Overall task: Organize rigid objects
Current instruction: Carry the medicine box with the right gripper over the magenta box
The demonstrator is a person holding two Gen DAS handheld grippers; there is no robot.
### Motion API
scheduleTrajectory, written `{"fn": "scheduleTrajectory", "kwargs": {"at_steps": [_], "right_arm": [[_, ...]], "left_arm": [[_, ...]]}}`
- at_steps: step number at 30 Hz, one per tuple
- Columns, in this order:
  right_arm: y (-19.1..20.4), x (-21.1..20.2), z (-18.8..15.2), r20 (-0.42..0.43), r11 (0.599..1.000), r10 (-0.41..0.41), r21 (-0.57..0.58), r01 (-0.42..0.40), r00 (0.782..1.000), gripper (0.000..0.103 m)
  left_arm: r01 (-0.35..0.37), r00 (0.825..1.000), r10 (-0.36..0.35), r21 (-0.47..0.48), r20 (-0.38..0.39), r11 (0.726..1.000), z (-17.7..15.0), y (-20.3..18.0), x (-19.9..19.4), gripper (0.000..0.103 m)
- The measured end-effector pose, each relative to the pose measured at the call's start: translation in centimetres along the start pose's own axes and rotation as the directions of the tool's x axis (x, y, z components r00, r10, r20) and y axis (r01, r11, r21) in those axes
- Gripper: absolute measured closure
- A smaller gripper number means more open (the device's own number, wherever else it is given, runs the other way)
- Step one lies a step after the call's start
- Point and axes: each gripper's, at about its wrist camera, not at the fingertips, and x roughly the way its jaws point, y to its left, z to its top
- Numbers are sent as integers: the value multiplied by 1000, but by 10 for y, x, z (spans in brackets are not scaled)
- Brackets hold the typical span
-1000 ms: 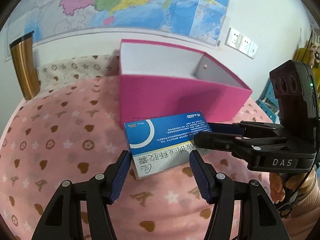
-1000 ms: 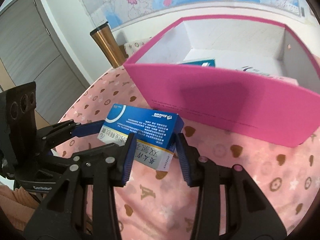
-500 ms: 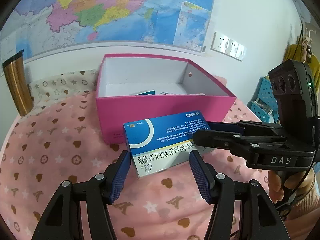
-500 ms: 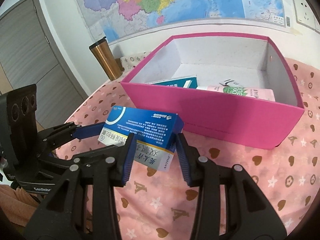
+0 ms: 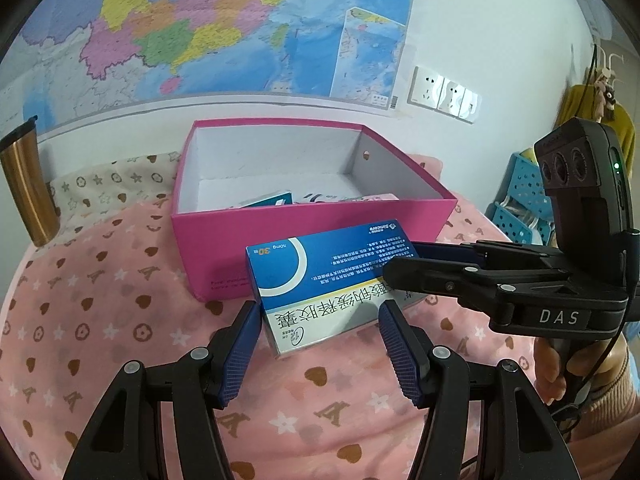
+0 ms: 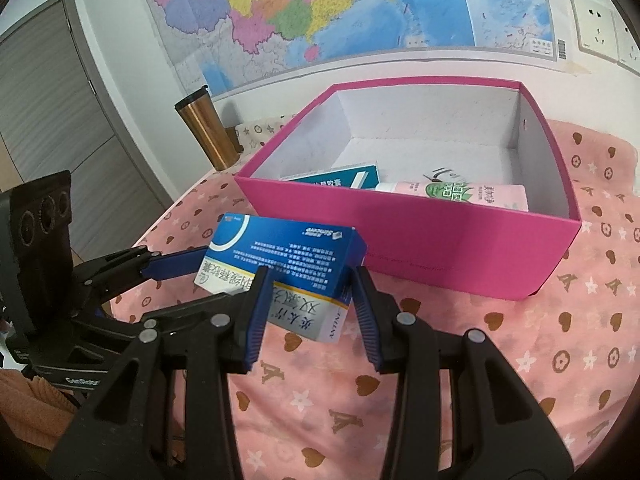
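A pink cloth (image 5: 100, 320) printed with brown hearts, white stars and letters covers the surface. A large coloured map (image 5: 200, 28) hangs on the white wall behind, with white wall sockets (image 5: 442, 94) to its right and a grey door (image 6: 52, 128) at the left. A copper tumbler (image 6: 206, 136) stands near the wall. An open pink box (image 5: 312, 248) sits on the cloth, already holding a teal carton (image 6: 344, 178) and a pale pink tube (image 6: 460, 196). In front of it, a blue and white medicine box (image 5: 332, 280) is clamped by both the left gripper (image 5: 320, 330) and the right gripper (image 6: 310, 300), raised off the cloth.
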Motion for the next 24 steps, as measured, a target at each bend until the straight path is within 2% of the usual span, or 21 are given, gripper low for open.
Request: {"fn": "scheduleTrajectory", "kwargs": {"at_steps": [24], "right_arm": [[-1,-13,4,47,1000,-19,-14,20,999,59]], "left_arm": [[9,999,-9,5,31,1000,15,-4,3,42]]}}
